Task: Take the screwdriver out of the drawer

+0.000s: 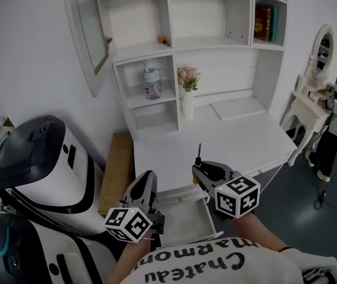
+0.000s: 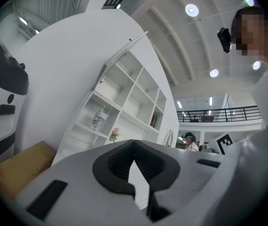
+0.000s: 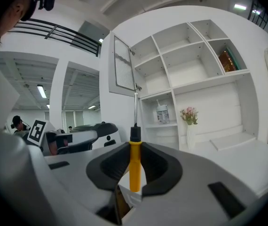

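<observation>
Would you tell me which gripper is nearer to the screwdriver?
Right. The right gripper has its jaws shut on the screwdriver, holding it upright; the left gripper, shut and empty, sits apart from it across the open drawer.

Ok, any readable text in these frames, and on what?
"Chateau" on the person's shirt, head view; the word above looks like "Marmon", less sure.
Book on the top shelf: cover print too small to read.
Jar label: too small.
Marker cubes: square patterns only, no words.
</observation>
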Available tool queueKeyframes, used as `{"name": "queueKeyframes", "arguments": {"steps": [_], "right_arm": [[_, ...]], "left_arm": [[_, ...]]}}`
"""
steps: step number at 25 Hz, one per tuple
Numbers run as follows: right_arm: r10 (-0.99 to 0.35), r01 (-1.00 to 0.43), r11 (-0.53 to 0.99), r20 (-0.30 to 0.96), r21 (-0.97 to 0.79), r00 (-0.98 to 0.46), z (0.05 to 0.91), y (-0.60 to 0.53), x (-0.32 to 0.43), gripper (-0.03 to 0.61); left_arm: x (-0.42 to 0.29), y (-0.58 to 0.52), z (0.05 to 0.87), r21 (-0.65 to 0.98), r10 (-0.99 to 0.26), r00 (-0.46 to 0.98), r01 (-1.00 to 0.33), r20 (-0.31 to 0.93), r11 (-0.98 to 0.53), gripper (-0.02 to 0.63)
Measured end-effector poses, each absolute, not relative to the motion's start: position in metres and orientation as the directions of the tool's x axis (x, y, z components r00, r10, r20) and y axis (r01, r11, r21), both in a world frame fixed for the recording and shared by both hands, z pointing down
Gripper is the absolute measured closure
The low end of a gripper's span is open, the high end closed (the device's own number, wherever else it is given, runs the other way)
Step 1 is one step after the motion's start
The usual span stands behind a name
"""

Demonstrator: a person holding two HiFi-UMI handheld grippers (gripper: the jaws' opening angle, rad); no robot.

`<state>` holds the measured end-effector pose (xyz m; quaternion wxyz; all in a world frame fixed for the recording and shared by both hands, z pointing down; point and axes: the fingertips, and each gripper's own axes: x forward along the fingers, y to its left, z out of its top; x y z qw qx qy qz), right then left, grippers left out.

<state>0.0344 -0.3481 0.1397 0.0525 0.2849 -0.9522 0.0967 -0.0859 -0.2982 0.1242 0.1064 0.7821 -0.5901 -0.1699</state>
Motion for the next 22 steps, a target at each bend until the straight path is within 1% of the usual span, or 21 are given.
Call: {"name": "queueKeyframes", "arguments": {"steps": [9,22], "right_arm": [[-0.509,-0.535,0.827,0.174,-0.174,-0.843,0.150,-0.357,0.099,0.497],[-0.448,-0.485,0.855,0.209,-0.184,-0.869,0.174,-0.361,0.160,0.497]], "left_arm": [[-0.024,-0.305,0.132,0.373,-0.970,0.209,-0.896,-0.121,-0.240,0.591],[0.038,-0.298,0.157,0.390,-0.986,0.139,-0.906,-0.094,-0.165,0.591]]}}
